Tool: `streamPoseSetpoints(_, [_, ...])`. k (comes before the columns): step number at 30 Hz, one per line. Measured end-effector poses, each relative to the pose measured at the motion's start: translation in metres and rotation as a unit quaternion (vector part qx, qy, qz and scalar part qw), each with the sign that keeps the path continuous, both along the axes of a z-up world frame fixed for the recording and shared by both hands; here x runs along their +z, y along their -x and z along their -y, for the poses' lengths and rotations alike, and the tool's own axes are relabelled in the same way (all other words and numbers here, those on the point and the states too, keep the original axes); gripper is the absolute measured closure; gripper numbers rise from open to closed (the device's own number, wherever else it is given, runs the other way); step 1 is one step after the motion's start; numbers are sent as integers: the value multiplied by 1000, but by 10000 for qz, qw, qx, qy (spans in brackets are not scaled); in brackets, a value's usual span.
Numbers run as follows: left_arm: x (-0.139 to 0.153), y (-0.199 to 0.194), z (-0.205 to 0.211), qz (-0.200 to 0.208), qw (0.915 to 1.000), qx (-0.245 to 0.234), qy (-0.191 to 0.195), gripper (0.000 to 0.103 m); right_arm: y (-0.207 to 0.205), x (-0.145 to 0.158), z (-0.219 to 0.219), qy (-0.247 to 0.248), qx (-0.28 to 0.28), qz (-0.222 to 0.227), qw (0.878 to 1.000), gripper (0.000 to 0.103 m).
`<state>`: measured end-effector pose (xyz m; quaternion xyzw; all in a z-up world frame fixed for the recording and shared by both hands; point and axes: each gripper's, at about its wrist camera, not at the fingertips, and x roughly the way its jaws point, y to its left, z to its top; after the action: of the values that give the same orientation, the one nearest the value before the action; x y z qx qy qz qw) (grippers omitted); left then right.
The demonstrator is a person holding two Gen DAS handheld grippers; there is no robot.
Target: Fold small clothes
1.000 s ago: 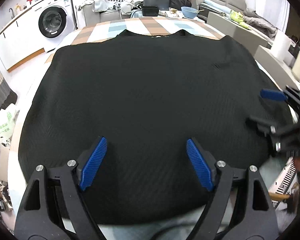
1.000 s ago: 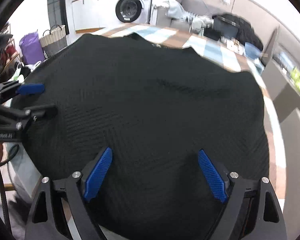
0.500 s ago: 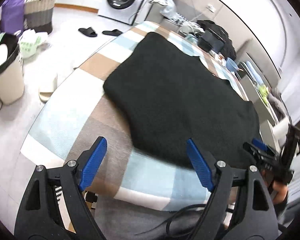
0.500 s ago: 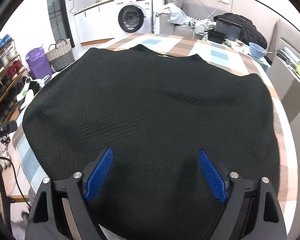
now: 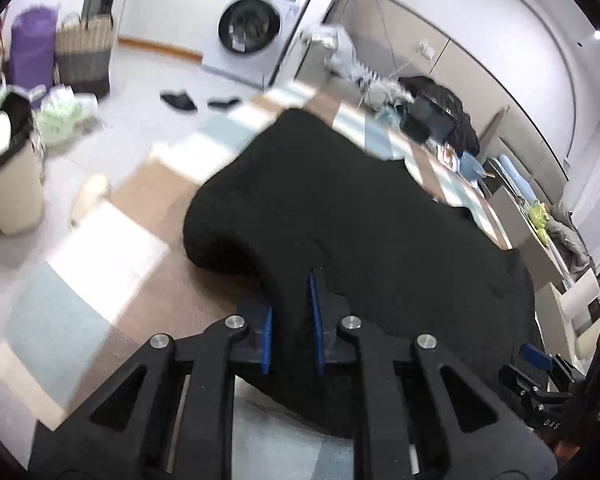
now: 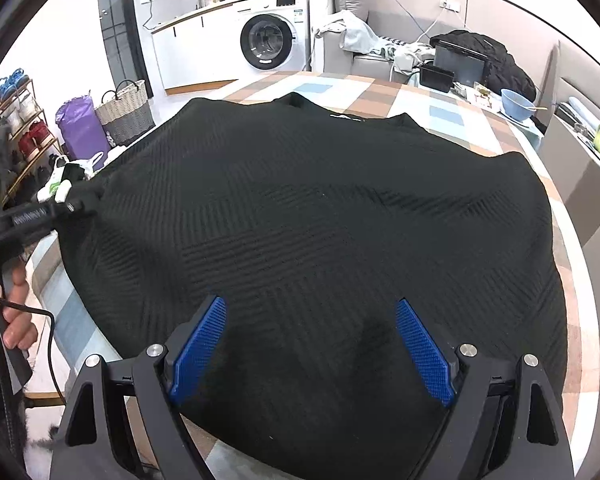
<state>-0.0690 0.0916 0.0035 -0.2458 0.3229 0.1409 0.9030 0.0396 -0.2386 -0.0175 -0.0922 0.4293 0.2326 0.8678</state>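
Observation:
A black knit garment [image 6: 320,220] lies spread flat on a table with a checked cloth [image 6: 452,114], its neckline at the far side. It also shows in the left wrist view [image 5: 360,216]. My left gripper [image 5: 291,312] is shut on the garment's near left edge, with the fabric pinched between its blue pads. In the right wrist view the left gripper [image 6: 76,200] reaches the garment's left edge. My right gripper [image 6: 312,340] is open and empty, hovering over the garment's near hem. It also shows at the lower right of the left wrist view [image 5: 534,360].
A washing machine [image 6: 274,36] stands at the back. A wicker basket [image 6: 126,112] and a purple bag [image 6: 80,128] sit on the floor to the left, near a bin [image 5: 8,184]. A blue bowl [image 6: 518,104] and dark boxes [image 6: 436,76] sit at the table's far end.
My left gripper has swung to the garment's left edge and shut on it. My right gripper stays open over the near hem.

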Motion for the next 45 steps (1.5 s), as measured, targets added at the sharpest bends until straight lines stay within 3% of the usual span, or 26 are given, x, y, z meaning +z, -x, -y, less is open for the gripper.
streamPoseSetpoints(7, [16,0,4,-72,9997,-38,-230,91,-4,-3,8,-85,-169,-72,9998,14])
streamPoseSetpoints(12, [55,-7,40,169,9931,-611,-989,92,-6,-5,19,-161,-317,-124,9993,14])
streamPoseSetpoints(16, [89,-28,91,534,9732,-1560,-1602,92,-5,-8,31,-326,-495,-255,9979,14])
streamPoseSetpoints(18, [96,-39,115,650,9637,-1990,-1657,92,-3,-5,40,-380,-605,-182,9973,14])
streamPoseSetpoints(21, [96,-54,165,752,9400,-2916,-1604,97,-5,1,55,-429,-841,-95,9955,14])
streamPoseSetpoints(25, [69,-66,219,449,9133,-3844,-1267,99,-9,8,81,-483,-1216,-4,9914,14])
streamPoseSetpoints(28, [47,-70,233,50,9032,-4213,-824,99,-15,12,97,-485,-1414,26,9888,14])
streamPoseSetpoints(30, [44,-66,231,-2,9002,-4321,-537,92,-18,14,105,-509,-1488,18,9875,14])
streamPoseSetpoints(31, [45,-62,228,46,9009,-4321,-398,87,-20,16,107,-542,-1484,7,9874,14])
streamPoseSetpoints(33, [49,-53,215,143,9078,-4187,-196,52,-24,19,110,-695,-1443,-13,9871,14])
streamPoseSetpoints(35, [53,-47,195,313,9179,-3955,-44,40,-32,20,109,-1015,-1329,-111,9859,14])
streamPoseSetpoints(40, [46,-48,138,14,9575,-2883,-61,39,-56,13,81,-1851,-777,-775,9766,16])
streamPoseSetpoints(43, [32,-53,106,-292,9734,-2267,157,40,-72,6,61,-2174,-642,-1063,9682,20])
streamPoseSetpoints(45, [24,-57,92,-441,9784,-1992,341,40,-83,-3,52,-2329,-771,-1318,9605,32])
